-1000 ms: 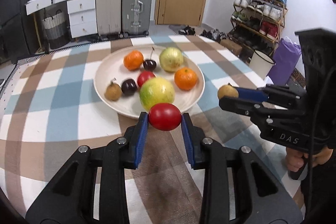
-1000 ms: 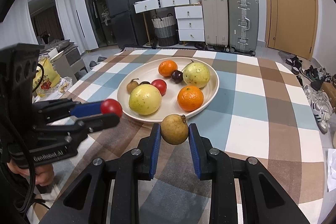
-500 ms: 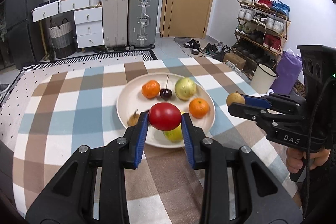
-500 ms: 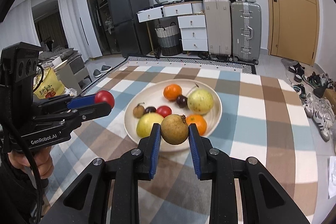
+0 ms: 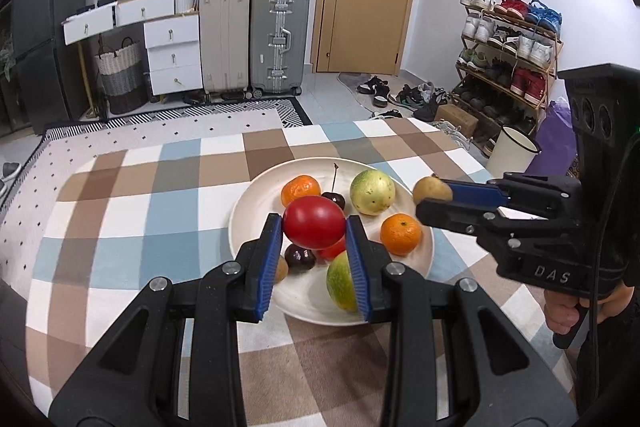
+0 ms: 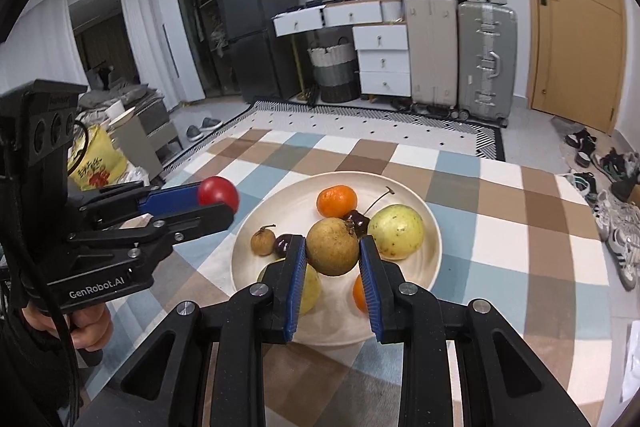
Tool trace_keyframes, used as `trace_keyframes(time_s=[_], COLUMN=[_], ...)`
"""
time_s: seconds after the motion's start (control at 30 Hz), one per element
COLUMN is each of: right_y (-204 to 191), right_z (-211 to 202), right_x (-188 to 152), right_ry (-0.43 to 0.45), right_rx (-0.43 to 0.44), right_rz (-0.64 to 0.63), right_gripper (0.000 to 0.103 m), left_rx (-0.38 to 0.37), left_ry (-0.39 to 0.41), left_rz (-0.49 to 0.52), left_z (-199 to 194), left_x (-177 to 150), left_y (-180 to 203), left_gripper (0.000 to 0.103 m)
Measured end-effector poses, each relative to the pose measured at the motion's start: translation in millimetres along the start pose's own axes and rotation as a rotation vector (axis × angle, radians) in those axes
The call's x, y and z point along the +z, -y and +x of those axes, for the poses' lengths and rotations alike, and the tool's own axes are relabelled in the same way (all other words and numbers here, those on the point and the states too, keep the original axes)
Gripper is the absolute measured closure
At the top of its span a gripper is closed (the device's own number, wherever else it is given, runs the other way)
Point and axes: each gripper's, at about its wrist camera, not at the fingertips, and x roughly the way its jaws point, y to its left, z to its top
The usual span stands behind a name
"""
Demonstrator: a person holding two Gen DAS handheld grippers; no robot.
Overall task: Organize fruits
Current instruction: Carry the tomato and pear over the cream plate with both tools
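Observation:
My left gripper (image 5: 314, 227) is shut on a red tomato (image 5: 314, 223) and holds it in the air above the near side of a cream plate (image 5: 248, 223). My right gripper (image 6: 332, 247) is shut on a brown round fruit (image 6: 332, 247), also held above the plate (image 6: 434, 239). The plate holds two oranges (image 5: 401, 233), two green-yellow fruits (image 5: 372, 191), dark cherries (image 5: 300, 257), a small brown fruit (image 6: 263, 241) and a red fruit, partly hidden. The right gripper shows in the left wrist view (image 5: 434, 195); the left gripper shows in the right wrist view (image 6: 218, 197).
The plate sits on a table with a checked cloth (image 5: 160, 227). Suitcases (image 5: 280, 39), white drawers (image 5: 172, 51), a door and a shoe rack (image 5: 508, 55) stand on the floor beyond the table. A white bucket (image 5: 512, 151) is beside the table's right edge.
Both grippers have risen and pulled back from the plate with their fruits still held; the plate looks smaller and farther below.

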Motion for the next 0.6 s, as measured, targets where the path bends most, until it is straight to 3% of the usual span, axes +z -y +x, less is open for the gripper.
trace_keyframes(time_s=[0.6], right_y=[16.1], right_z=[48.0], right_x=[-11.6], right_ry=[-0.079], right_rx=[-0.014], right_rz=[-0.015], right_gripper=[0.076], left_rx=[0.021], left_ry=[-0.077], left_rz=[0.011], left_z=[67.0], left_x=[-11.5], left_y=[-10.6], left_gripper=[0.074])
